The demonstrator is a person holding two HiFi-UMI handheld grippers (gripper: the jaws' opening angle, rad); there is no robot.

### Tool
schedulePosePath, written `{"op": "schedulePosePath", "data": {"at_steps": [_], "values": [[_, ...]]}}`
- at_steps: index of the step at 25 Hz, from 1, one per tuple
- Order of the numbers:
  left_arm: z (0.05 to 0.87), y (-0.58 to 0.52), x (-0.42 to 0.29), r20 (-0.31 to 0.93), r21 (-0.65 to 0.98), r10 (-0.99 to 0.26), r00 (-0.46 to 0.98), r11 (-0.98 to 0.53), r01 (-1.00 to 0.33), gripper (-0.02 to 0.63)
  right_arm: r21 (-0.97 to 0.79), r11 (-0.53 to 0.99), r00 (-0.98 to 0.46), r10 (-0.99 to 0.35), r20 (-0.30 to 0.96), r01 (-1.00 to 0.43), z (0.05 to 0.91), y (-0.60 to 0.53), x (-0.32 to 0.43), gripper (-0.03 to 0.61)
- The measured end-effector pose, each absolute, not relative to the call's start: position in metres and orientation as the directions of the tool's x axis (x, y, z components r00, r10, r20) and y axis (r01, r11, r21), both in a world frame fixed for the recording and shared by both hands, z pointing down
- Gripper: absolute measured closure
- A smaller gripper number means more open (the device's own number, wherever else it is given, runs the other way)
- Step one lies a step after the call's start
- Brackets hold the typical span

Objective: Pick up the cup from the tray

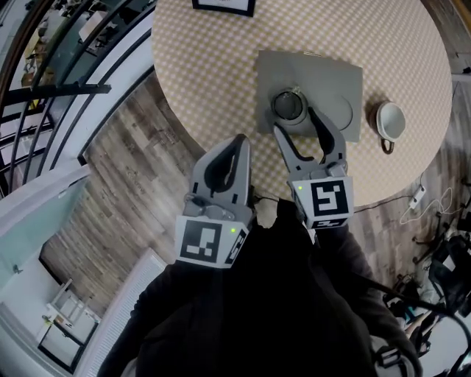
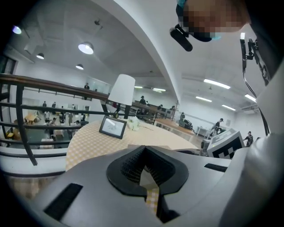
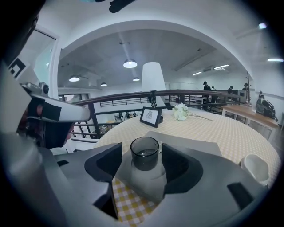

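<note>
A dark glass cup (image 1: 289, 105) stands upright on a grey tray (image 1: 335, 74) on a round table (image 1: 213, 66), just ahead of the nearer right gripper (image 1: 295, 124) and in line with its wide-open, empty jaws, while the left gripper (image 1: 237, 143), jaws together, hangs farther back.

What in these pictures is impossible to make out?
- Dark smoked-glass cup: right gripper view; the tinted wall hides whether it holds anything.
- Black picture frame: head view, cut off by the top edge; its picture is too small in both gripper views.
- White ceramic cup: right gripper view; its lower part is hidden behind the right tool.
- Grey tray: head view; part of its near edge is covered by that tool.
</note>
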State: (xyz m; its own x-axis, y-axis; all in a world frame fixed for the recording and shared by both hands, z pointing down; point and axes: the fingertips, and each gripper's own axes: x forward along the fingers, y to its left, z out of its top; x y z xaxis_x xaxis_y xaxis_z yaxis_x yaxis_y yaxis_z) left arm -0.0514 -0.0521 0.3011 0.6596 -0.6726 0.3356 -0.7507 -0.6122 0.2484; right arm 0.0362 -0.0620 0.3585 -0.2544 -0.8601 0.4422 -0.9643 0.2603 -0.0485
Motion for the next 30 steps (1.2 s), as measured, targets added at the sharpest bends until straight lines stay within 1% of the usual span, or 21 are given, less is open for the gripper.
{"op": "schedulePosePath", "data": {"at_steps": [3,9,12,16,22,26,30], "values": [[0.311,-0.064,-0.056,0.355,0.259,-0.662,0.660,-0.609,-0.750,0.609,-0.035,0.236,-0.223,-0.847,0.482,-0.971,0.371,-0.070,0.039,0.324],[0.323,-0.080,-0.062,0.369,0.280,-0.650,0.664,-0.604,-0.746,0.609,0.028,0.242,-0.195,-0.839,0.508,-0.970,0.384,-0.089,0.039,0.320],[0.330,-0.085,-0.066,0.373,0.288,-0.645,0.666,-0.602,-0.745,0.609,0.036,0.217,-0.165,-0.829,0.534,-0.976,0.391,-0.093,0.033,0.320],[0.333,-0.091,-0.066,0.372,0.301,-0.644,0.669,-0.598,-0.743,0.609,0.090,0.248,-0.153,-0.804,0.574,-0.965,0.401,-0.093,0.032,0.321],[0.334,-0.087,-0.065,0.379,0.310,-0.636,0.672,-0.597,-0.740,0.609,0.130,0.254,-0.125,-0.784,0.608,-0.959,0.404,-0.094,0.036,0.321],[0.332,-0.086,-0.071,0.375,0.305,-0.650,0.661,-0.587,-0.750,0.609,0.105,0.242,-0.142,-0.811,0.568,-0.964,0.396,-0.096,0.035,0.321],[0.325,-0.086,-0.077,0.361,0.309,-0.667,0.652,-0.574,-0.759,0.609,0.130,0.274,-0.170,-0.837,0.520,-0.953,0.380,-0.103,0.027,0.321]]}}
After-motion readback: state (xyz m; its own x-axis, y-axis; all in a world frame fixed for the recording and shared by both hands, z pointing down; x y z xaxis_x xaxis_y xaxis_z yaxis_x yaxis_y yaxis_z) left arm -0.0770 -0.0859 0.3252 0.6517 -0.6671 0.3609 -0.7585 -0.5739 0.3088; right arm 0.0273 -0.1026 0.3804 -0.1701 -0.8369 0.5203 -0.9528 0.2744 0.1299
